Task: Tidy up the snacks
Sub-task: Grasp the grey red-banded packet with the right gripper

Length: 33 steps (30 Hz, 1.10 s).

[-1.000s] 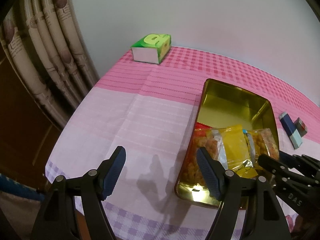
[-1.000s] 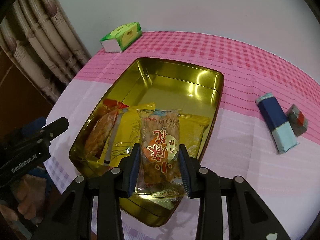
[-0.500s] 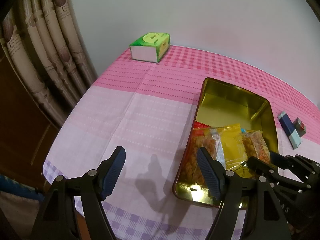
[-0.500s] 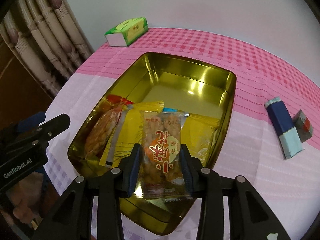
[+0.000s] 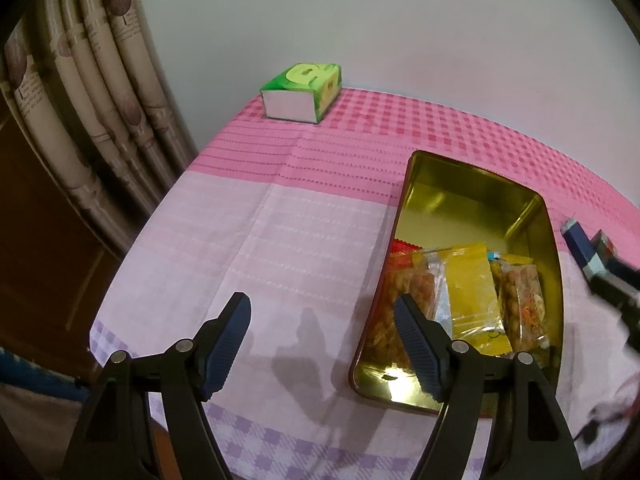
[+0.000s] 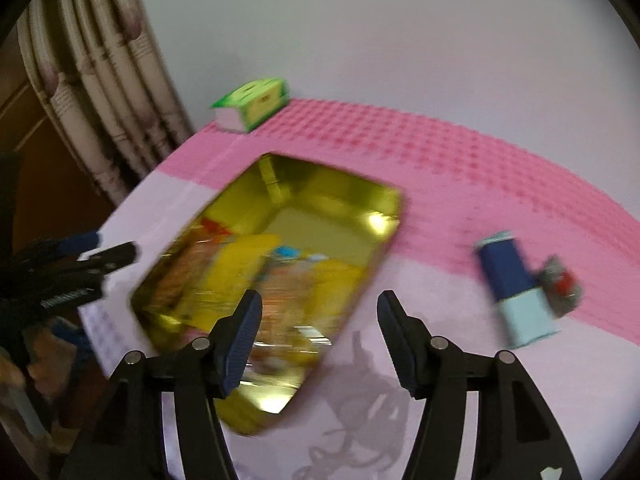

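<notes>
The right gripper (image 6: pixel 318 330), jaws opening and now empty, has left the peanut packet (image 5: pixel 520 300) in the gold tin (image 5: pixel 472 192), while the left gripper (image 5: pixel 322 340) stays spread.

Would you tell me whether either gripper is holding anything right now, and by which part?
Nothing is held. The left gripper stands open over bare cloth; the right gripper's jaws are opening, with nothing between them.
</notes>
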Tool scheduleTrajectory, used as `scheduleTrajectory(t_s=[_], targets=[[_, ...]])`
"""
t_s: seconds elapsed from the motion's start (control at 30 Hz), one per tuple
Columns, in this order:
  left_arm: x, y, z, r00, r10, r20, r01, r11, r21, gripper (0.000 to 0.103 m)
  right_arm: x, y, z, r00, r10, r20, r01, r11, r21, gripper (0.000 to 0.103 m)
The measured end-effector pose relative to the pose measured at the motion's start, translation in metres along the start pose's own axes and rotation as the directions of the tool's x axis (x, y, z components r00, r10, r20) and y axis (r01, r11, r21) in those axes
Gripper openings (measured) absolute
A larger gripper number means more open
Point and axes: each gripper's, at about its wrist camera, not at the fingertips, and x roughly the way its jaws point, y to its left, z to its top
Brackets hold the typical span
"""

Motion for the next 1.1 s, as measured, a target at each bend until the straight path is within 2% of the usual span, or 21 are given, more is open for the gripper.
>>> scheduleTrajectory(t_s=[0.2,0.4,0.53,0.77,0.87,0.93,1.0,1.1], targets=[[0.002,-0.011,-0.004,1.0,0.016,-0.003,-0.016,0.999,0.043,0.075,-0.014,-0.102,-0.006,0.989,-0.15,0.013,0.15,0.988,0.022,0.057],[0.002,-0.025,-0.006,1.0,0.01,-0.023,-0.008,0.998,0.057,0.075,-0.008,-0.176,-0.017,0.974,-0.223,-0.028,0.223,0.975,-0.016,0.057],[-0.003,-0.042,-0.007,0.999,0.005,-0.034,-0.002,0.997,0.078,0.075,0.008,-0.202,-0.02,0.979,-0.199,-0.053,0.195,0.978,-0.076,0.056],[-0.012,-0.095,-0.004,0.998,-0.029,-0.064,0.037,0.992,0.122,0.075,0.04,-0.221,-0.018,0.993,-0.089,-0.074,0.077,0.986,-0.149,0.052],[-0.013,-0.121,0.0,0.995,-0.062,-0.079,0.073,0.987,0.142,0.075,0.051,-0.217,-0.016,0.996,-0.036,-0.077,0.023,0.985,-0.168,0.044],[-0.011,-0.143,0.003,0.993,-0.076,-0.089,0.09,0.982,0.165,0.075,0.055,-0.215,-0.016,0.998,-0.012,-0.069,0.0,0.985,-0.171,0.032],[-0.008,-0.165,0.006,0.992,-0.086,-0.095,0.103,0.978,0.182,0.075,0.056,-0.214,-0.018,0.999,0.002,-0.053,-0.01,0.987,-0.162,0.027],[-0.002,-0.197,0.008,0.988,-0.113,-0.11,0.133,0.972,0.195,0.075,0.05,-0.216,-0.024,1.0,0.002,-0.021,-0.005,0.992,-0.128,0.025]])
